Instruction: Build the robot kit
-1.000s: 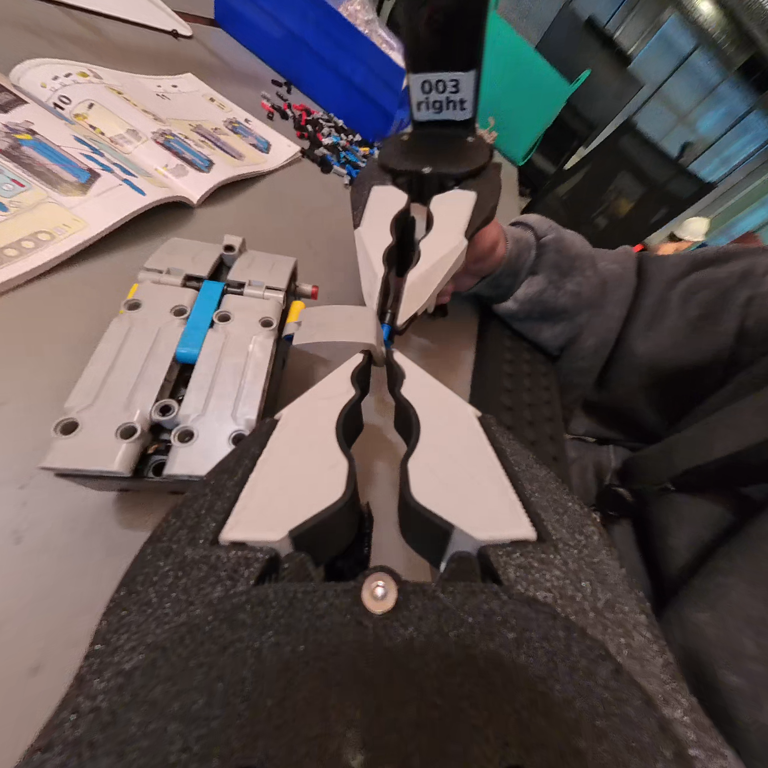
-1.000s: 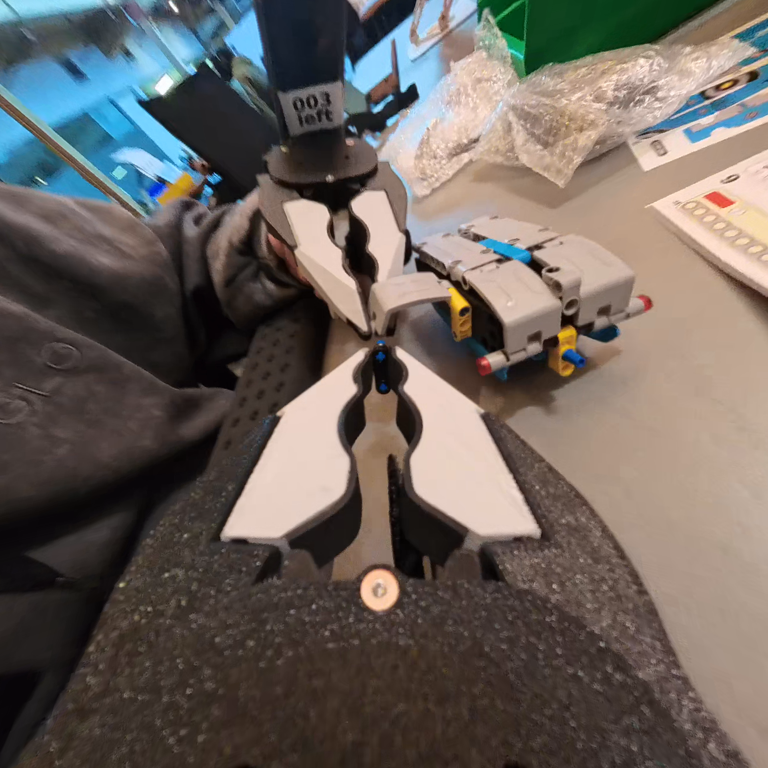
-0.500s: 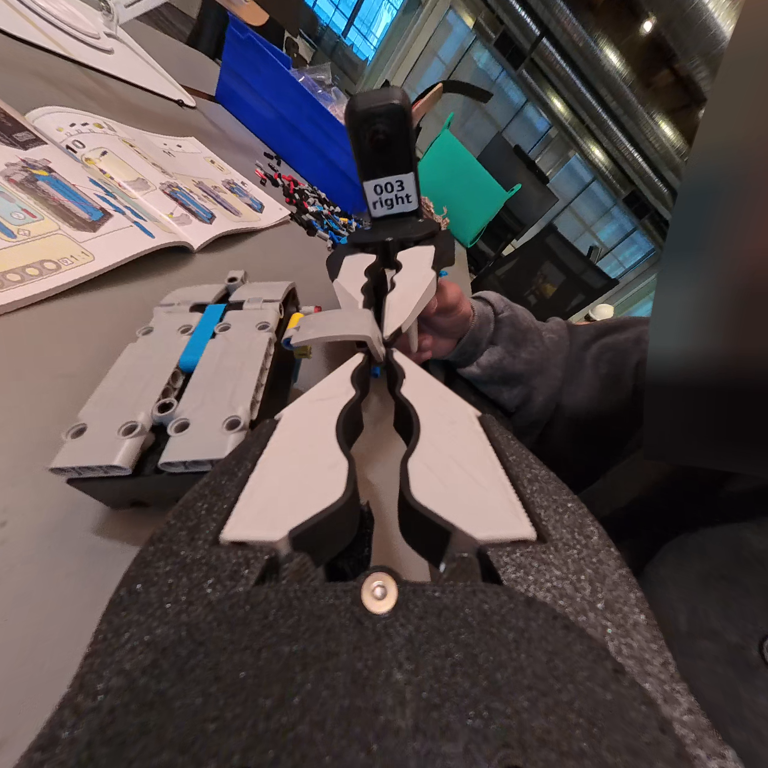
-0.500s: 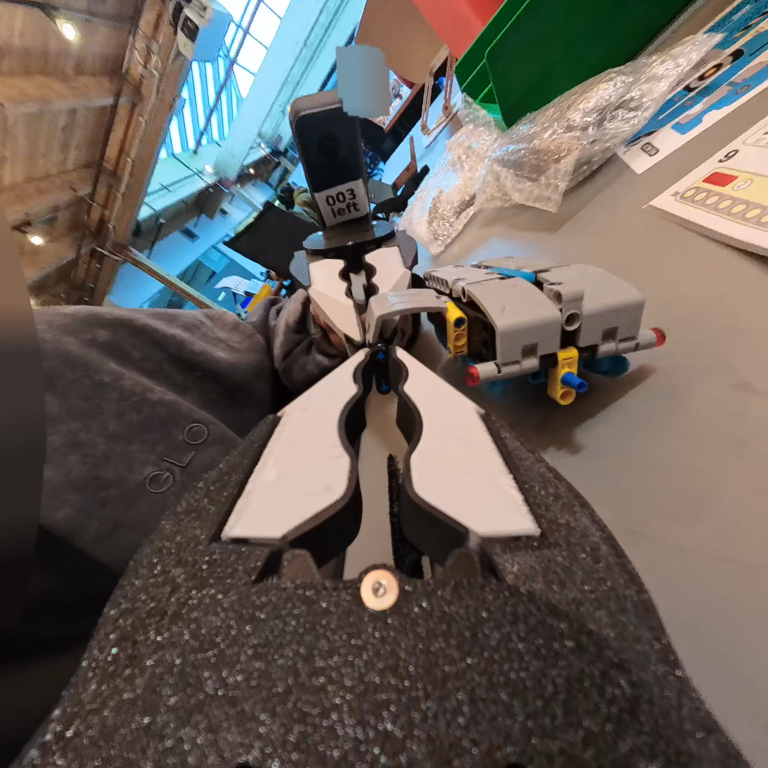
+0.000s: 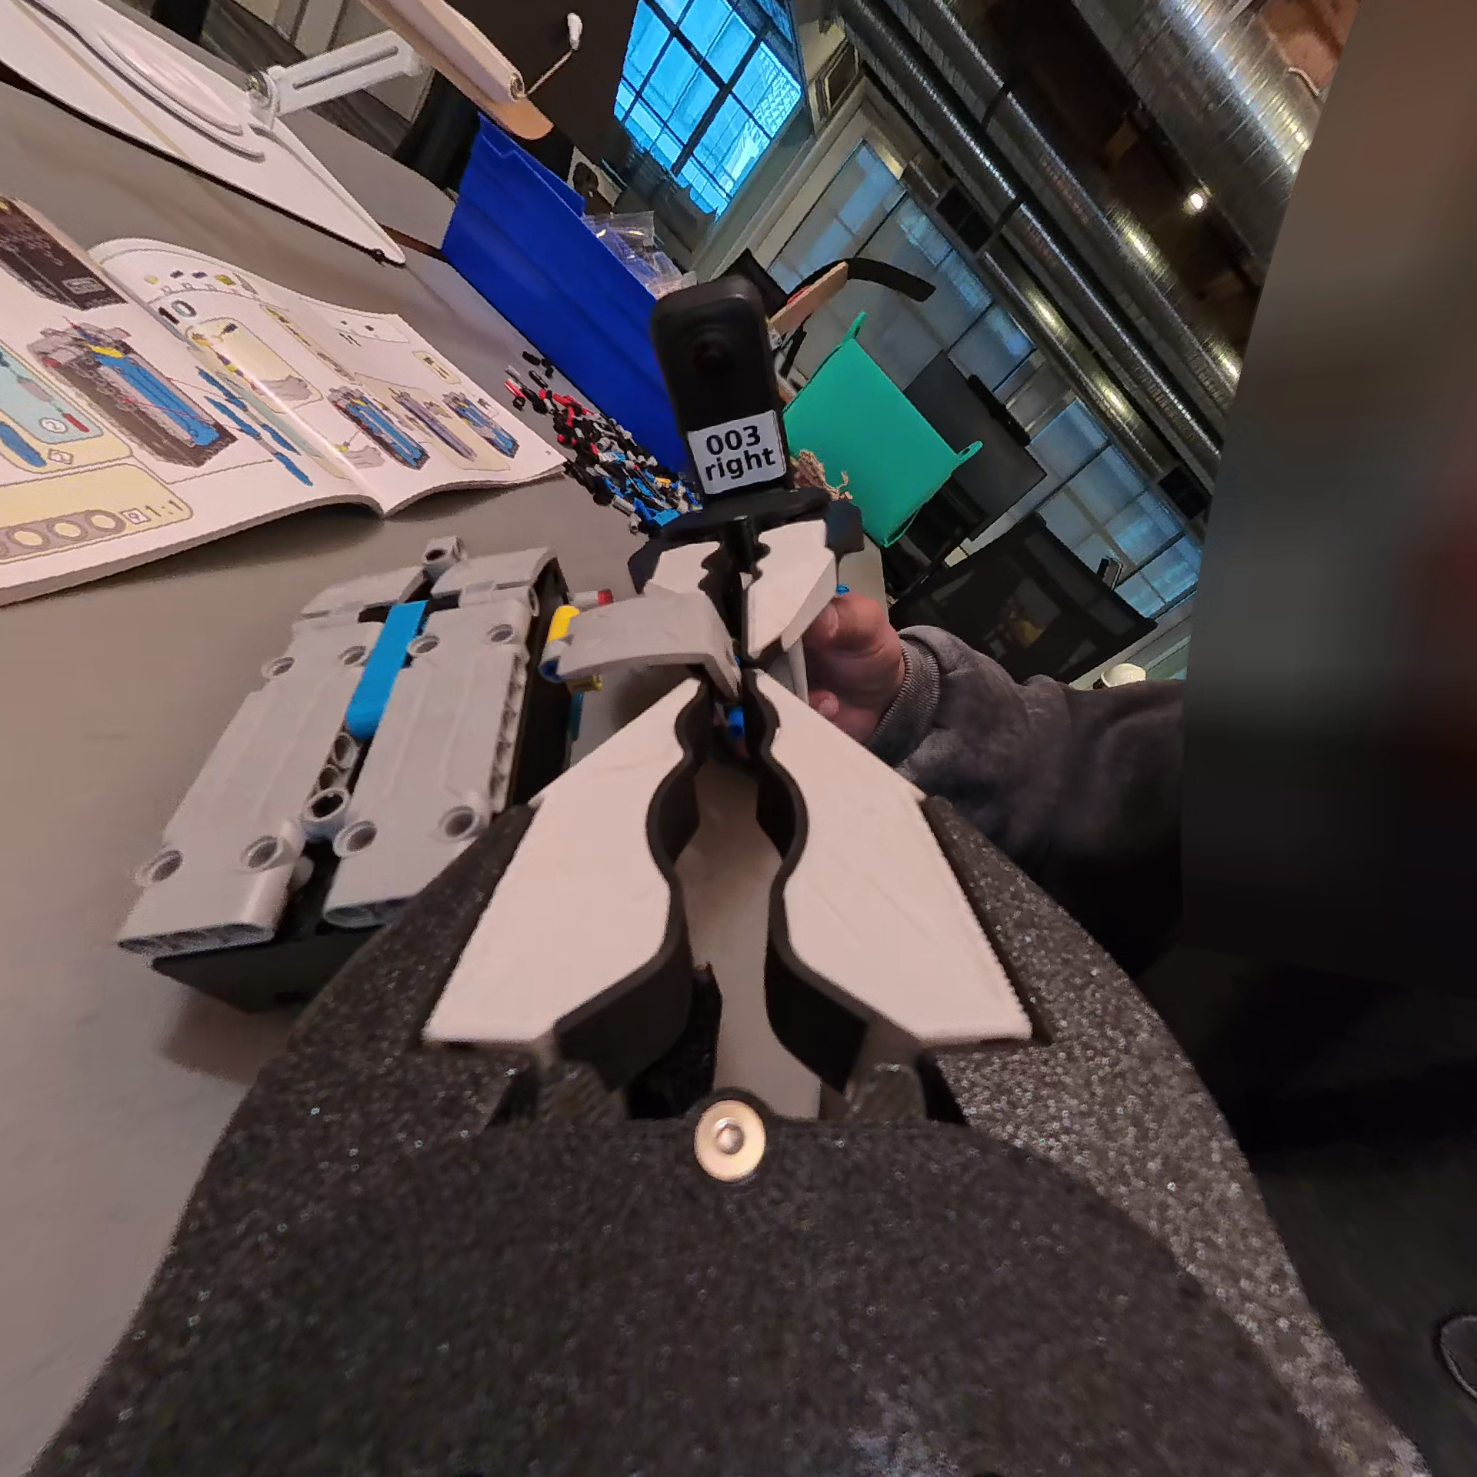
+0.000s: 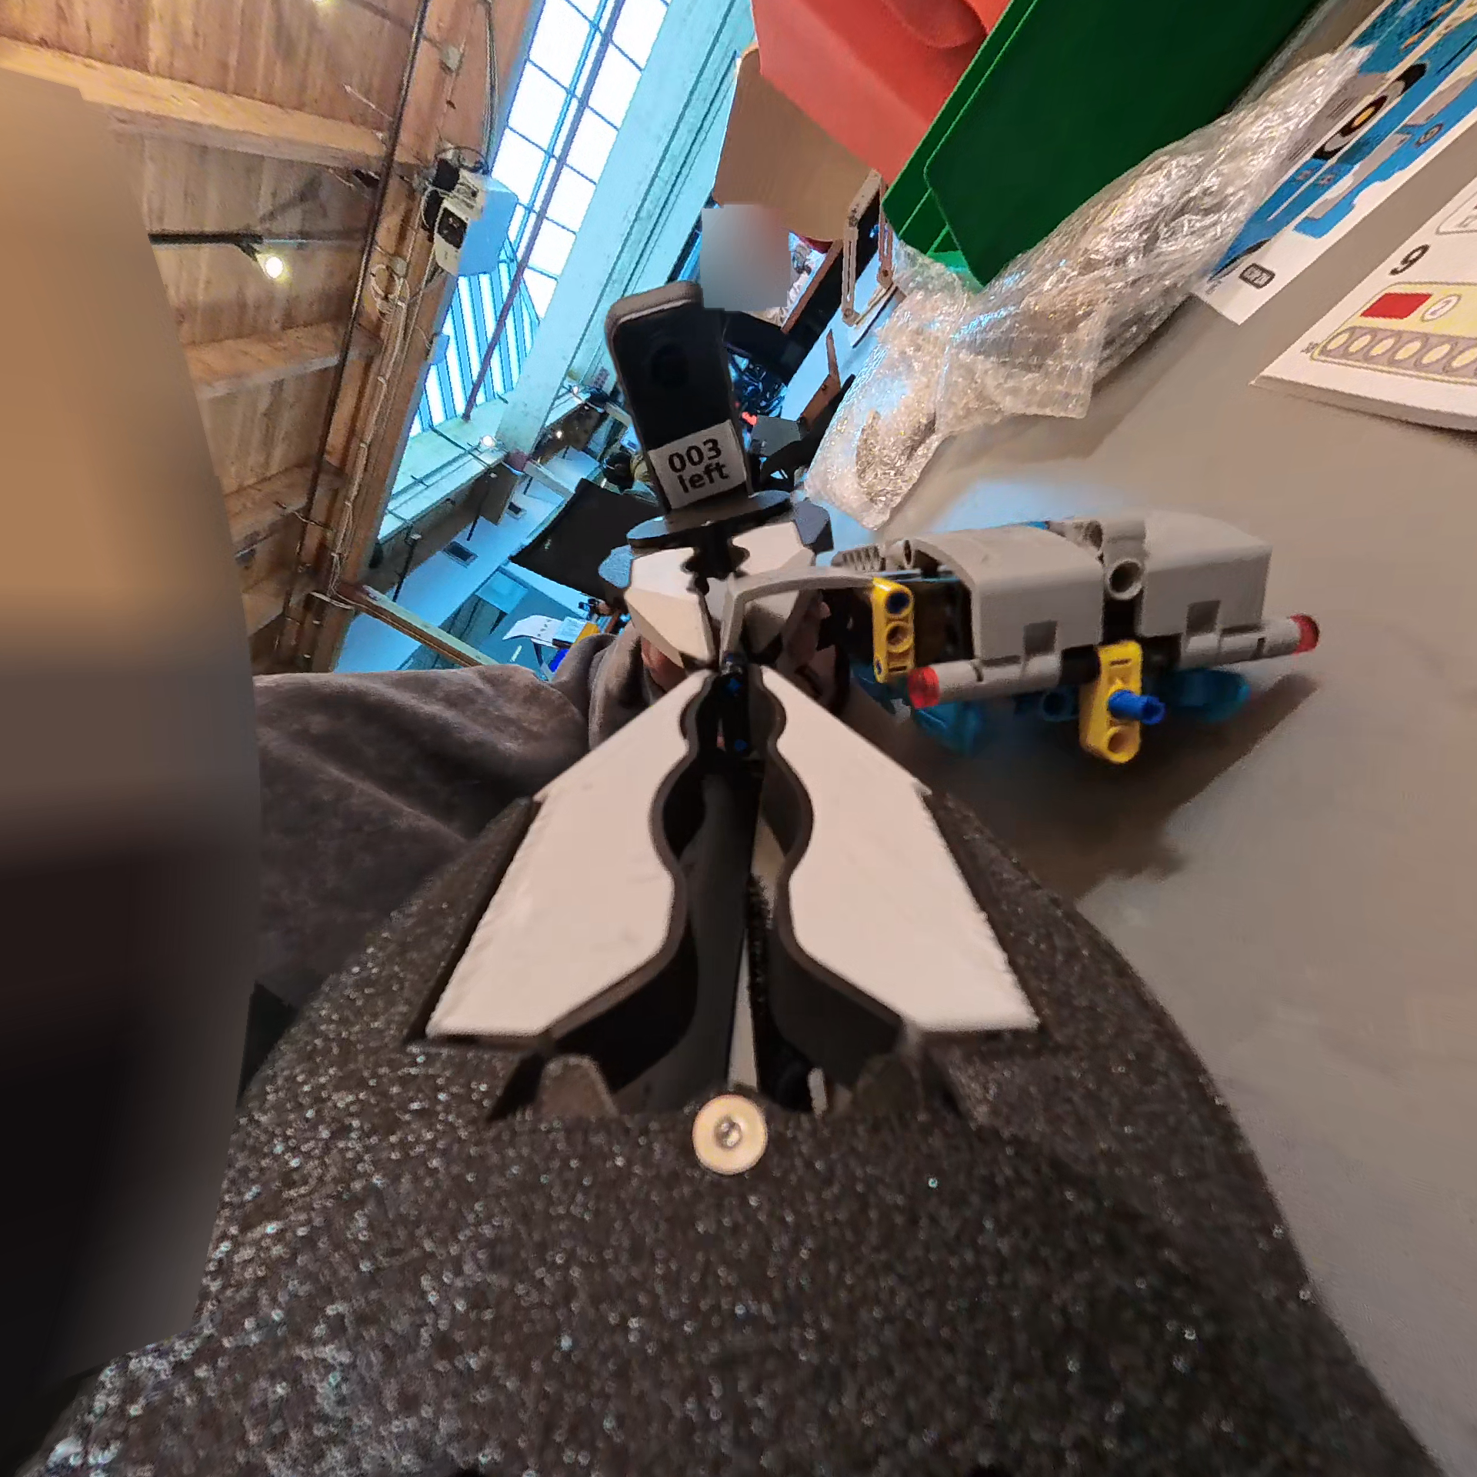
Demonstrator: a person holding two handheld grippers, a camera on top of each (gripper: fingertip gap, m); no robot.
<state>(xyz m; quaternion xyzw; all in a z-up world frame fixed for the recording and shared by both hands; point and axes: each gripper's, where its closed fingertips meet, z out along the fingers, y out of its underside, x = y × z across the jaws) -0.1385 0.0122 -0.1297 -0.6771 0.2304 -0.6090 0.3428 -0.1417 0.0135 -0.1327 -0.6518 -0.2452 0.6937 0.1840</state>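
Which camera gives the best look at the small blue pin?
The right wrist view: the blue pin sits lengthwise, pinched in the right gripper. The left wrist view shows only a sliver of it behind the left gripper.

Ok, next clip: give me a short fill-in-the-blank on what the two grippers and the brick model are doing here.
1. The left gripper is shut on a curved ____ panel.
2. The right gripper pinches a small black pin with ____ ends.
3. The grey brick model rests on the ____.
4. Both grippers meet tip to tip ____ the table.

Missing words: grey; blue; table; above
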